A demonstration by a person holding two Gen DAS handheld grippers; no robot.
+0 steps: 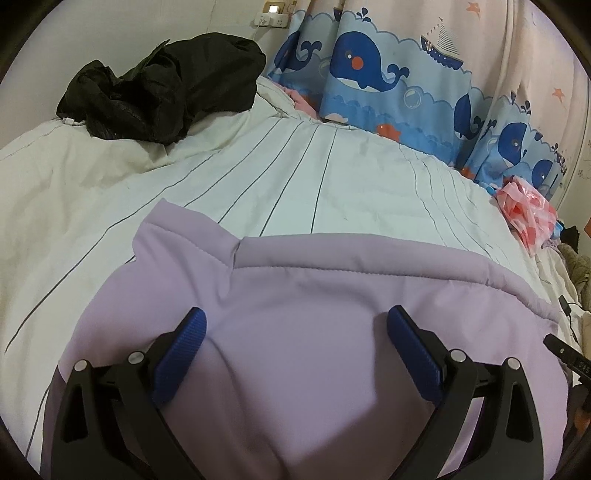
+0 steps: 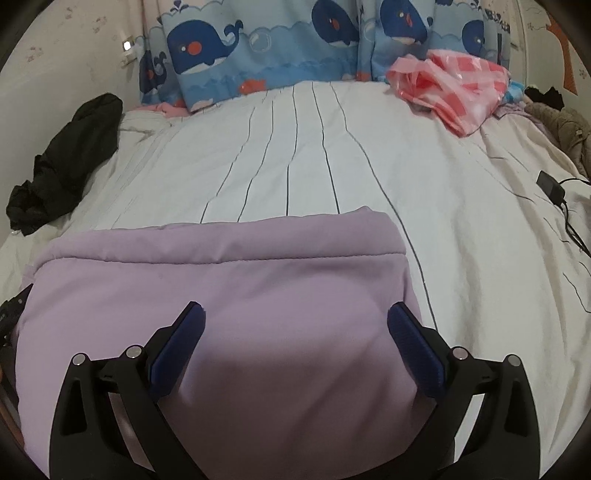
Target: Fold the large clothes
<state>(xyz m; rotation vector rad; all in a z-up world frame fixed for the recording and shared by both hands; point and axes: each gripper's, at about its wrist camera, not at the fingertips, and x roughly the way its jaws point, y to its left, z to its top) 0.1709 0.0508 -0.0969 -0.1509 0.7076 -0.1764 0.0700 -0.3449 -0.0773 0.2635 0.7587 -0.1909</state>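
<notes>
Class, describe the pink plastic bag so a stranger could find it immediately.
Start at the whale-print curtain behind the striped bed. At the curtain's foot, far right, lies the pink plastic bag. It alone is shiny, crinkled and pink-checked; the other bundles are matte cloth.

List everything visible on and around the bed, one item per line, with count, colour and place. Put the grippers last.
Lilac garment: one, pale purple, padded, lying folded on the near part of the bed under both grippers.
Bedsheet: one, white with thin dark stripes, covering the bed.
Black garment: one, black, crumpled at the far left of the bed.
Whale curtain: one, blue with dark blue whales, hanging behind the bed.
Pink plastic bag: one, pink and white, far right by the curtain.
Black adapter with cable: one, black, on the right side of the bed.
Wall socket: one, white, upper left wall.
Left gripper: one, black with blue fingers, open over the garment.
Right gripper: one, same colours, open over the garment.
</notes>
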